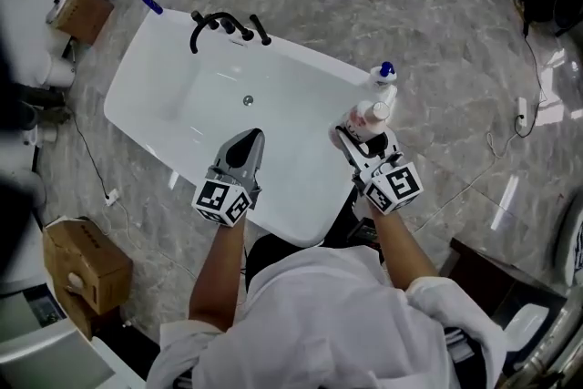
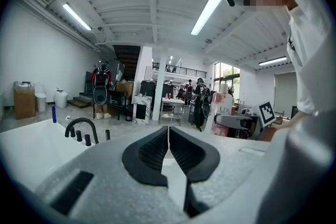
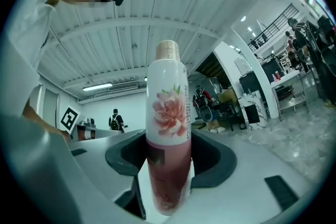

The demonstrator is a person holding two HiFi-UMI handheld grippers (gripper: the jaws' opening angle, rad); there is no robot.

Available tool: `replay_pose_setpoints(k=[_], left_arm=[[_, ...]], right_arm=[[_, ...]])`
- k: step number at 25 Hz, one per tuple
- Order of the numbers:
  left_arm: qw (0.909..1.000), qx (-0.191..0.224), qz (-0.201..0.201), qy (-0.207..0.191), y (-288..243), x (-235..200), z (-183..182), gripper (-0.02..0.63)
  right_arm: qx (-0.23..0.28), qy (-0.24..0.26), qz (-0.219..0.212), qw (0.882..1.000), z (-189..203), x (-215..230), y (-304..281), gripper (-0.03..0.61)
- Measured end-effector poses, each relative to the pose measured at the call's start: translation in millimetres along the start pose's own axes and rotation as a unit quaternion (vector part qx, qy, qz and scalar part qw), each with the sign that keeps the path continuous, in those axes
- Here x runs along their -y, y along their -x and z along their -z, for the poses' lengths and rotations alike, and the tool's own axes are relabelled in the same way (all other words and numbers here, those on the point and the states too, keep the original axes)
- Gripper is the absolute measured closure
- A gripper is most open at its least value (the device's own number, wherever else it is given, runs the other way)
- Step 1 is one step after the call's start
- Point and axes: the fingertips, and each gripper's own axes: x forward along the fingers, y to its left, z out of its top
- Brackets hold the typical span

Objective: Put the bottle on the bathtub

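Note:
My right gripper (image 1: 361, 138) is shut on a white bottle (image 1: 370, 117) with a pink flower label, pink lower half and beige cap. It holds the bottle over the right rim of the white bathtub (image 1: 137, 68). In the right gripper view the bottle (image 3: 168, 128) stands upright between the jaws of that gripper (image 3: 168, 168). My left gripper (image 1: 246, 141) hangs over the tub's near side, jaws shut on nothing. The left gripper view shows that gripper (image 2: 168, 136) with its jaws pressed together and the held bottle (image 2: 224, 110) off to the right.
A black faucet (image 1: 223, 25) stands on the tub's far rim, and a drain (image 1: 247, 101) lies in the basin. A white pump bottle with a blue top (image 1: 385, 76) stands on the right rim. A blue bottle (image 1: 152, 5) sits at the far corner. Cardboard boxes (image 1: 84, 267) and cables lie on the floor.

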Motion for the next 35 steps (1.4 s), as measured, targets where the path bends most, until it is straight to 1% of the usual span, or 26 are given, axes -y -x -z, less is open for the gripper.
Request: replay_pose_setpoints(k=[3,7,9,12,14,16,19,22,25,30,35], left_arm=[[0.9999,-0.011,-0.002,-0.009,-23,-24,7,0.591],[0.9986,-0.031,0.001,-0.042,-52,-65,31,0.591],[0.9985,-0.034,-0.006,-0.043,-67,-90,48,0.591],[0.9988,-0.033,-0.011,-0.034,-91,-119,77,0.591],[0.9990,-0.028,-0.015,-0.032,-112,-133,94,0.591],[0.9988,-0.022,-0.019,-0.040,-136,-140,111,0.591],[0.9985,-0.027,-0.022,-0.042,-169,-154,138,0.591],[0.9985,-0.021,-0.033,-0.037,-195,-171,155,0.589],[0.9985,-0.012,-0.045,-0.031,-218,-184,170,0.589],[0.9986,-0.006,-0.046,-0.027,-255,-194,190,0.589],[0.9986,-0.001,-0.041,-0.035,-285,-198,205,0.589]], right_arm=[[-0.011,0.007,0.020,1.000,17,13,-32,0.347],[-0.014,0.026,0.058,0.998,39,35,-73,0.347],[-0.008,0.040,0.079,0.996,50,49,-92,0.347],[-0.002,0.057,0.113,0.992,67,69,-117,0.347],[0.000,0.069,0.126,0.990,79,79,-132,0.347],[0.002,0.077,0.138,0.987,91,94,-145,0.347],[0.003,0.082,0.157,0.984,115,120,-165,0.347],[-0.002,0.091,0.167,0.982,139,147,-187,0.347],[-0.006,0.095,0.168,0.981,162,170,-207,0.347],[-0.009,0.105,0.160,0.982,190,199,-229,0.347],[-0.011,0.100,0.164,0.981,215,224,-245,0.347]])
